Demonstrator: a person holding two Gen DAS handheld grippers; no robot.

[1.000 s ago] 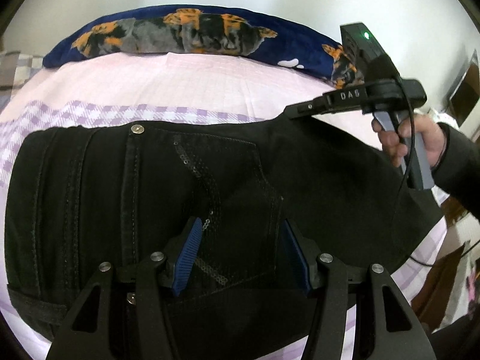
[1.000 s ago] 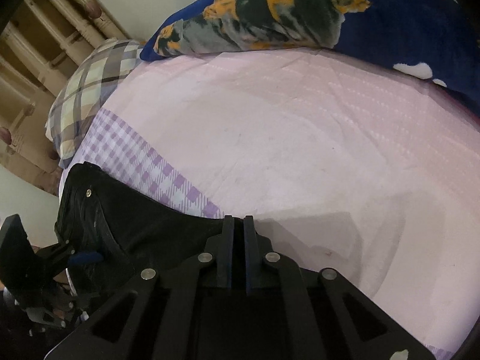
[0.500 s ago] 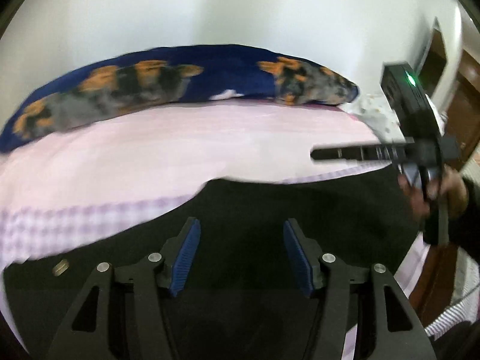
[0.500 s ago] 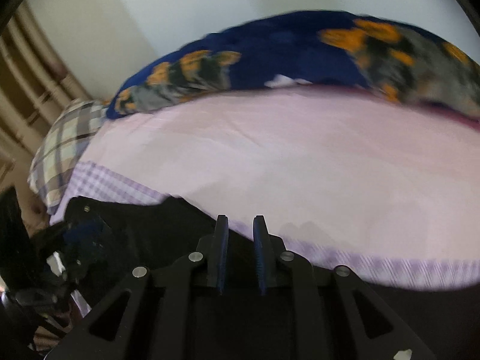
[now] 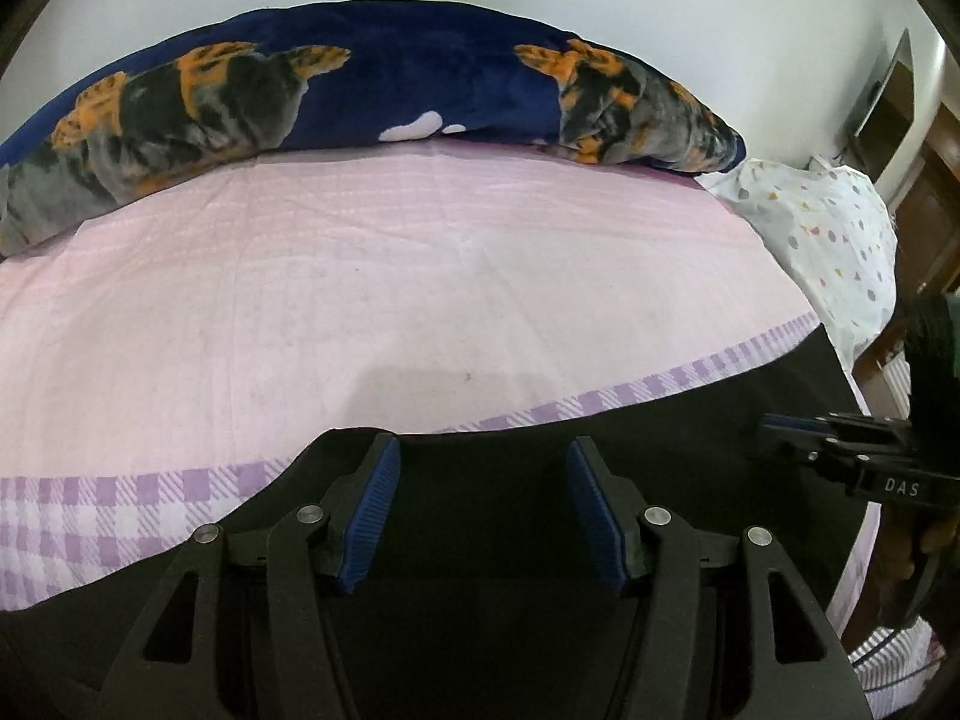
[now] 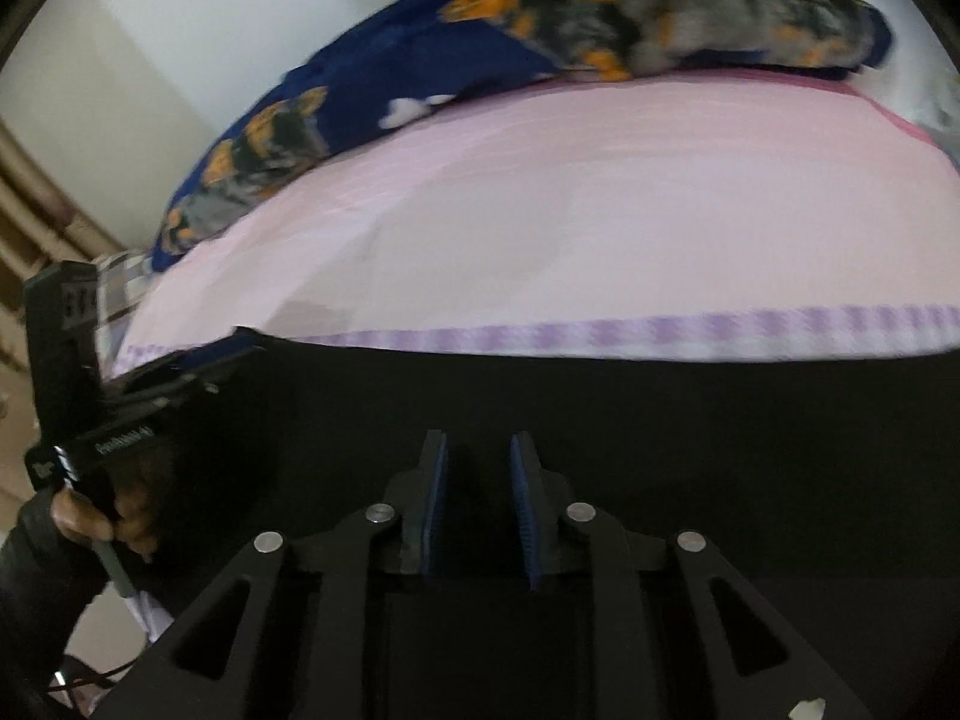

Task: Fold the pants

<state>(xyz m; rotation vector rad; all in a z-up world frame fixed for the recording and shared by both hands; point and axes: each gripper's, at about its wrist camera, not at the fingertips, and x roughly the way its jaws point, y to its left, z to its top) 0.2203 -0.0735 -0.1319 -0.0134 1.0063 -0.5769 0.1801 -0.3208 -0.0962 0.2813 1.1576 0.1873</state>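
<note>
Black pants [image 5: 690, 420] lie flat along the near edge of a bed with a pink sheet [image 5: 420, 300]. My left gripper [image 5: 480, 450] hovers open over the dark cloth near its far edge, and nothing sits between its blue pads. In the right wrist view the pants [image 6: 720, 420] fill the lower half. My right gripper [image 6: 478, 441] is above them with its jaws opening, a narrow gap showing between the pads, which press on nothing. Each gripper shows in the other's view: the right gripper [image 5: 840, 438] at the right edge, the left gripper [image 6: 180, 372] at the left edge.
A navy blanket with orange and grey patches [image 5: 390, 78] lies rolled along the far side of the bed. A white dotted cloth [image 5: 828, 228] sits at the right end. A plaid pillow [image 6: 120, 294] and a wooden frame [image 6: 24, 228] are at the left end.
Both views have swept sideways along the pants; the waistband and button have left the left wrist view. The right jaws, shut before, now stand slightly apart.
</note>
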